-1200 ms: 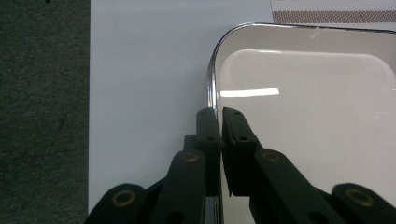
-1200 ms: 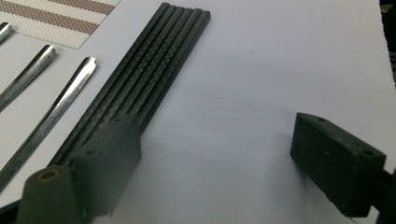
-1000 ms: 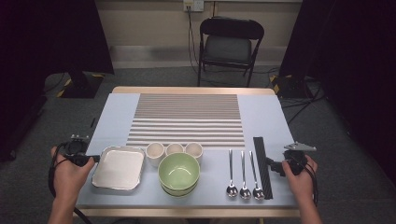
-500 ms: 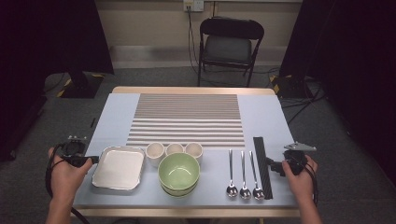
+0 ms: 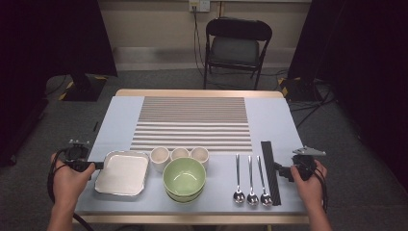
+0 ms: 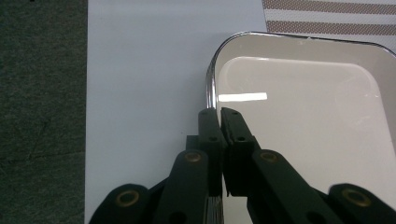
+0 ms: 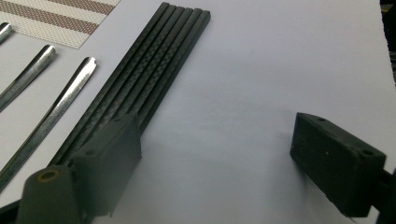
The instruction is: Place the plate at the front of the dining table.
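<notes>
Up close, left gripper (image 6: 219, 116) pinching tray (image 6: 303, 112) rim

Table (image 5: 120, 107) brightly lit, surroundings dark; glare streak on tray (image 6: 299, 121); near jaws blurred.

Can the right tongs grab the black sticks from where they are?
Probably yes. The right tongs are open right beside the black sticks, one jaw already over their near end, with nothing between them.

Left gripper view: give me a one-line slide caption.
Left gripper shut on the near rim of a white tray on the table.
</notes>
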The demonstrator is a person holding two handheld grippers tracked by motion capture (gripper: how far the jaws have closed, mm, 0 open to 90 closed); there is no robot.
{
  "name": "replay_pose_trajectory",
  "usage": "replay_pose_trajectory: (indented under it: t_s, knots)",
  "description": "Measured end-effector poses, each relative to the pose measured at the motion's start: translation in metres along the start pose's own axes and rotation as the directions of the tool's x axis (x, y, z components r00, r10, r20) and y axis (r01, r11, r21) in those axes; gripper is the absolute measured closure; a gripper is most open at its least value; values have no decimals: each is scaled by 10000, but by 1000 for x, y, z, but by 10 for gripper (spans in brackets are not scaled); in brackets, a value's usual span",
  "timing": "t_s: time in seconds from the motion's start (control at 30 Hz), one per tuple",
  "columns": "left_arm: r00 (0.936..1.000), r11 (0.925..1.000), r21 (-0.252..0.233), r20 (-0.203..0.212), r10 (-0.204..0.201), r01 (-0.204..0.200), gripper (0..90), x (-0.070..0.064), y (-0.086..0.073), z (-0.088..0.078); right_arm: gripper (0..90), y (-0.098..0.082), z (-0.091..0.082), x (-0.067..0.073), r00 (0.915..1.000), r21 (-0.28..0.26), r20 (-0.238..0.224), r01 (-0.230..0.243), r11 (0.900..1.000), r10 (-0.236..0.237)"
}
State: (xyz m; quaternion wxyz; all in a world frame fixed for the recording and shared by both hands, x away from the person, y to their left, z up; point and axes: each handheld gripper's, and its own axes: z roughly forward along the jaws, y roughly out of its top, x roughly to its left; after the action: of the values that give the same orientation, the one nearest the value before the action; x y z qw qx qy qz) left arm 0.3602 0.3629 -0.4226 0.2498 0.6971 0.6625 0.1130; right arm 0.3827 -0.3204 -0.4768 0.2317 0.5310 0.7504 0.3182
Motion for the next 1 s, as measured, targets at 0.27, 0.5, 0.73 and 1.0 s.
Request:
replay_pose_trajectory:
  t_s: [0.27, 0.5, 0.73, 1.0]
  knots:
    - [9989, 9989, 112, 61, -456, 456, 890, 1, 2, 0, 151, 0, 0, 0, 10000, 4, -4, -1, 10000, 1]
    - [9985, 9985, 68, 11, -552, 552, 891, 0, 3, -1, 151, 0, 0, 0, 10000, 9, -9, -7, 10000, 7]
    - [9983, 9982, -103, 4, -584, 584, 893, -2, 5, -6, 151, 0, 0, 0, 10000, 13, -11, -15, 10000, 15]
    - [9972, 9969, -257, 132, -740, 743, 893, 0, 5, -10, 151, 0, 0, 0, 10000, 13, -14, -18, 10000, 18]
